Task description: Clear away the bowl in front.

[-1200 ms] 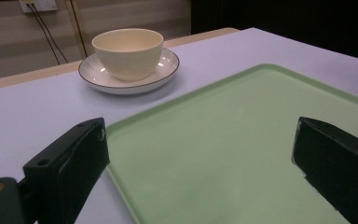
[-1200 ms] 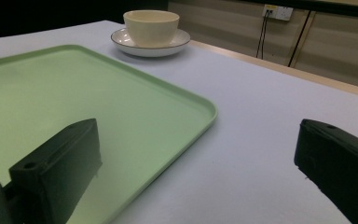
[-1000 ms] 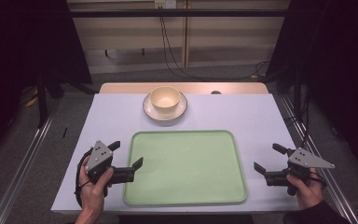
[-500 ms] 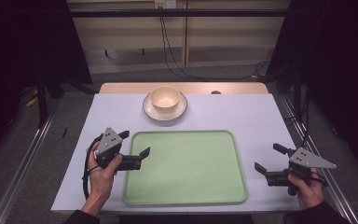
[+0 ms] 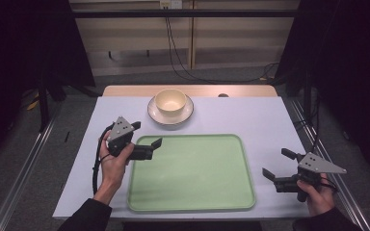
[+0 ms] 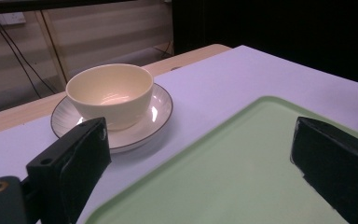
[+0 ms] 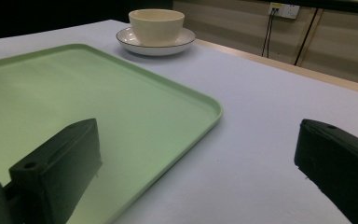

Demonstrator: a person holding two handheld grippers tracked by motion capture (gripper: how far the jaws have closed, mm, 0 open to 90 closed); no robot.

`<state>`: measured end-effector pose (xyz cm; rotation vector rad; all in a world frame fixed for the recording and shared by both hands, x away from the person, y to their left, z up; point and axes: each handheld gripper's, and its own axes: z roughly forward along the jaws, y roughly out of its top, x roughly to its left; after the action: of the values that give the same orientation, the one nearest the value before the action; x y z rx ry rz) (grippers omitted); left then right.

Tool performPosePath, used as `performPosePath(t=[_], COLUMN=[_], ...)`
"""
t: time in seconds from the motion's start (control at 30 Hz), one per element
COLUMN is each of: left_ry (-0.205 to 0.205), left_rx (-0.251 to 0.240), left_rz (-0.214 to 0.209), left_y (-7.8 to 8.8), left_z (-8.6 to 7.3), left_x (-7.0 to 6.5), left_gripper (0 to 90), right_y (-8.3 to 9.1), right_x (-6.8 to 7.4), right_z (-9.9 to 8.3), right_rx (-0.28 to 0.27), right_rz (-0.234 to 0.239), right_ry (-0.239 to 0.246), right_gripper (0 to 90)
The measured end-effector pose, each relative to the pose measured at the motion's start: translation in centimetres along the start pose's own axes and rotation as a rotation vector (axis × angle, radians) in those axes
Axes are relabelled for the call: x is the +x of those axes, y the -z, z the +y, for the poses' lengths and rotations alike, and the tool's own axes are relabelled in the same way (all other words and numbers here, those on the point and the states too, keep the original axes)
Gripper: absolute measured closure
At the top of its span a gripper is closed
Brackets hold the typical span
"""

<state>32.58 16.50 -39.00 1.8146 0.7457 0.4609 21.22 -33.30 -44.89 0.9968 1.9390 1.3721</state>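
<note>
The left gripper [image 5: 147, 134] is up in the air over the far left corner of the flat, pale green plastic tray [image 5: 192, 192]. Its two black jaws are spread wide, with nothing between them. One jaw is over the tray and the other is over the table just past the tray's far left corner. In the left gripper view the jaws point toward the small cream bowl [image 6: 109, 93], which is a little way ahead of them. The bowl sits upright in the middle of a round white saucer with a dark rim [image 6: 161, 114]. The bowl and saucer are at the far side of the pale purple table [image 5: 270, 120], just past the tray's far edge and a bit left of the middle.

The right gripper [image 5: 278, 164] is at the near right, beside the tray's right edge. Its jaws are wide apart too and hold nothing. In the right gripper view the tray's corner lies between the jaws, and the bowl and saucer are far off.
</note>
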Motion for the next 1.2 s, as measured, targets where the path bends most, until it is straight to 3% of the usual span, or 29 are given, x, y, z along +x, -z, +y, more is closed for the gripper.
performPosePath(t=[0.07, 0.13, 0.2, 0.27, 0.33, 0.37, 0.6, 0.93, 1.0, 1.17, 1.2], left_ry=[0.003, 0.015, 0.018, 0.007, 0.011, 0.033, 0.012, 0.015, 0.028, 0.047, 0.073], left_rx=[0.036, 0.023, 0.007, 0.023, 0.021, 0.023, 0.095, 0.085, 0.090, 0.097, 0.088], left_rz=[-0.004, 0.043, 0.024, 0.049, 0.047, 0.046, 0.039, 0.044, 0.066, 0.073, 0.070], left_y=[-0.7, -0.9, -1.1, -1.5, -1.7, -2.0, -4.3, -6.6, -7.5, -8.8, -9.4], left_z=[0.2, 0.4, 0.5, 0.6, 0.6, 0.5, 0.6, 1.4, 1.6, 1.8, 1.8], left_x=[0.6, 0.8, 1.0, 1.2, 1.4, 1.6, 3.9, 5.7, 6.2, 6.8, 7.1], left_gripper=[4.7, 5.2, 5.6, 5.3, 5.6, 5.6, 5.7, 6.3, 7.3, 8.8, 9.2], right_y=[0.0, 0.0, 0.0, 0.1, 0.1, 0.1, 0.1, 0.2, 0.2, 0.1, 0.1], right_x=[0.0, 0.0, 0.0, 0.0, 0.0, 0.0, 0.0, -0.2, -0.2, -0.2, -0.1], right_z=[0.0, 0.0, 0.0, 0.0, 0.0, 0.0, 0.0, -0.1, -0.1, -0.1, -0.2], right_rx=[-0.004, -0.003, -0.010, -0.013, -0.015, -0.015, -0.011, -0.013, -0.015, -0.006, -0.008], right_rz=[-0.005, -0.003, -0.005, -0.008, -0.009, -0.009, -0.007, -0.003, -0.003, 0.001, 0.002], right_ry=[-0.003, -0.002, -0.002, -0.008, -0.006, -0.006, -0.003, -0.013, -0.008, -0.009, -0.009], right_gripper=[0.2, 0.2, 0.2, 0.2, 0.2, 0.2, 0.2, 0.2, 0.2, 0.2, 0.2])
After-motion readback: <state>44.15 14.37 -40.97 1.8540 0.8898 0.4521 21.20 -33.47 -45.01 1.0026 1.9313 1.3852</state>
